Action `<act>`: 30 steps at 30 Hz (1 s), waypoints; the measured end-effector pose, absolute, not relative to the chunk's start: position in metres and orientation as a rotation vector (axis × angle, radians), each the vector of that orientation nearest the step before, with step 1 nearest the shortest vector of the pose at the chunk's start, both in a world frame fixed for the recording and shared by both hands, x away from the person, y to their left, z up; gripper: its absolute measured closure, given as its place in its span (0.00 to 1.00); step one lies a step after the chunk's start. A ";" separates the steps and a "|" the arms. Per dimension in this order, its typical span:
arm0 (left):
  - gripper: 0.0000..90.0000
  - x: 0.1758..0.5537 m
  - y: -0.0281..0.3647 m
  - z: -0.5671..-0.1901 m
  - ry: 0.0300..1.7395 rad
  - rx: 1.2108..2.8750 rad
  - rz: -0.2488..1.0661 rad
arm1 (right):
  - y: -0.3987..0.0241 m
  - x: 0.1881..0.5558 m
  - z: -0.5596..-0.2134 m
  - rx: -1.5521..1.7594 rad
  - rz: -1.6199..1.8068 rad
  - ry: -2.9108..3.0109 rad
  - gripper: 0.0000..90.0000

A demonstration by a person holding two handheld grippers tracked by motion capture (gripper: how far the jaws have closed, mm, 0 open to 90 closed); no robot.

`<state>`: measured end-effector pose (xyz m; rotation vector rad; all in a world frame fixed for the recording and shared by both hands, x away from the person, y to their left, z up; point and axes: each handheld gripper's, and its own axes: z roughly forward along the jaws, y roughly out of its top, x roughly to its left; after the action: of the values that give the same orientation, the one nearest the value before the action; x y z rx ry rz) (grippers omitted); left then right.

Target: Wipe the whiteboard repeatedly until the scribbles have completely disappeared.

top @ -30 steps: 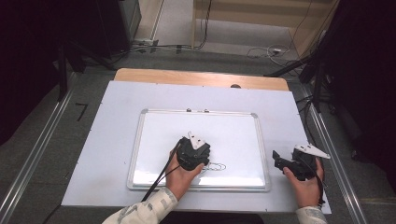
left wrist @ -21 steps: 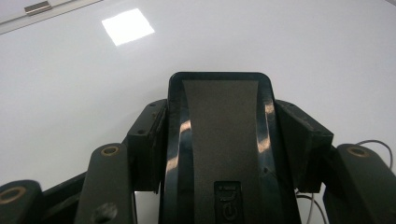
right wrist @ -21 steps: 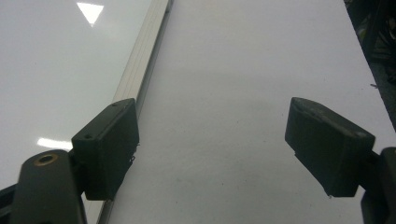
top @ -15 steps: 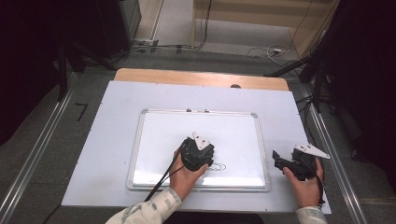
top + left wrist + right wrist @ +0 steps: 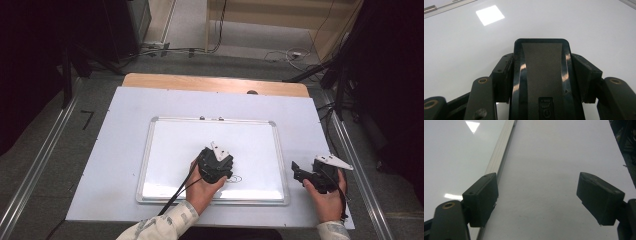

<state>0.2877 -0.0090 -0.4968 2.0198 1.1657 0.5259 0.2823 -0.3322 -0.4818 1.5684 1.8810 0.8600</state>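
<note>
Black whiteboard eraser (image 5: 541, 75) sits clamped in the left gripper (image 5: 216, 165), pressed on the whiteboard (image 5: 170, 150) near its front edge. Right gripper (image 5: 544, 202) rests wide open and empty on the bench (image 5: 310, 130), beside the whiteboard's right edge.

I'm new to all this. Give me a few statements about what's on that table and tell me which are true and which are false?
1. The left hand-held gripper clamps a black eraser. True.
2. The right hand-held gripper holds a marker. False: its jaws stand open with nothing between them.
3. The eraser is over the whiteboard. True.
4. The right hand-held gripper is over the middle of the whiteboard. False: it is beside the board's right edge, over the white table cover.
</note>
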 end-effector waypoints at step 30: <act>0.46 0.289 -0.029 -0.497 1.133 2.033 0.512 | -0.333 0.282 -0.481 1.569 0.866 1.880 0.18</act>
<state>0.2889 -0.0287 -0.4968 2.0326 1.1335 0.5123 0.2820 -0.3327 -0.4814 1.5691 1.8799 0.8662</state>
